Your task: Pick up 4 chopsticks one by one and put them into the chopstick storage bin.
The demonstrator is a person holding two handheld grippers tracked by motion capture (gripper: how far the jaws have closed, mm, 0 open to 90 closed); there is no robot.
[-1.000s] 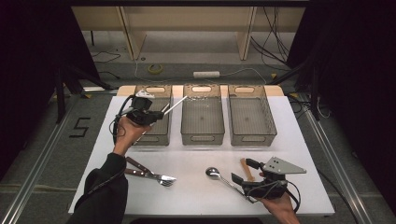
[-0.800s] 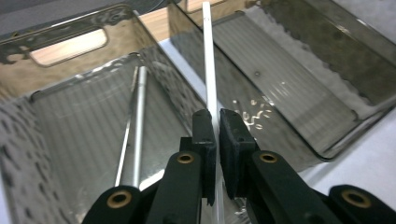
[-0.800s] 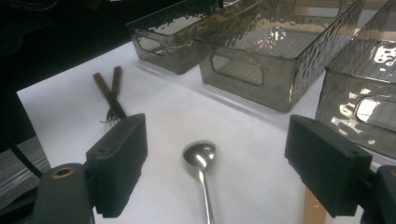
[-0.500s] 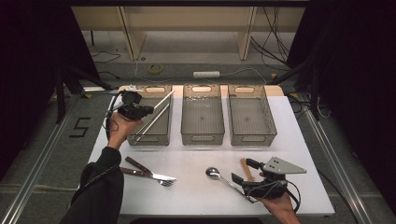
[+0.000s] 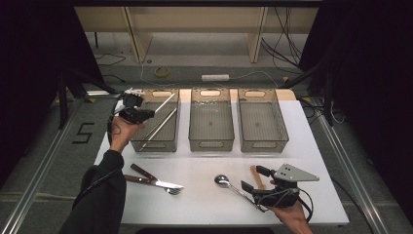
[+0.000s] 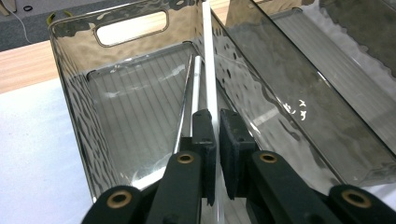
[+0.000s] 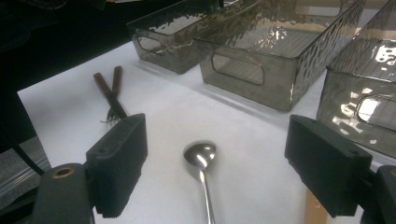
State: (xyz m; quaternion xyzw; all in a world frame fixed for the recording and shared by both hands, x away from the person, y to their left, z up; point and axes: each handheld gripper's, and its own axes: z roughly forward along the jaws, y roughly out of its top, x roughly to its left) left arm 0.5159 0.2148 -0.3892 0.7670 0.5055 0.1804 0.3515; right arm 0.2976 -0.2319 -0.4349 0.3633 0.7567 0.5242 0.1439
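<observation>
"Looking down on the white table (image 5: 204, 204), what is in the person's left hand?" asks the listener.

"The left gripper (image 5: 152, 114)," says the describer. "It is at the far left of the table, over the near left corner of the left bin (image 5: 153, 146). Its jaws are clamped on a thin white stick (image 5: 165, 101). The stick slants up and away above the bin towards its far right corner."

"How does that look from the gripper itself?"

"In the left gripper view, the left gripper (image 6: 217, 116) has its two black jaws almost together. The white stick (image 6: 208, 70) is pinched between them and runs straight ahead over the open bin (image 6: 74, 70). A second, grey stick (image 6: 196, 84) is just beside it, lower, inside the bin. From above, the grey stick (image 5: 160, 126) lies slantwise in the bin."

"And the right hand?"

"The right gripper (image 5: 253, 178) is at the near right edge of the table. Its jaws stand wide apart and hold nothing. In the right gripper view, the right gripper (image 7: 224, 163) points at a spoon (image 7: 200, 155) lying on the table, with the bowl between the jaw tips."

"What else is on the table?"

"Three clear grey bins stand in a row at the far side. The middle bin (image 5: 211, 145) and the right bin (image 5: 263, 146) sit beside the left one. A knife and fork (image 5: 156, 183) with brown handles lie near the front left. The spoon (image 5: 222, 180) lies near the front right. A wooden piece (image 5: 256, 175) lies just beside the right gripper."
</observation>
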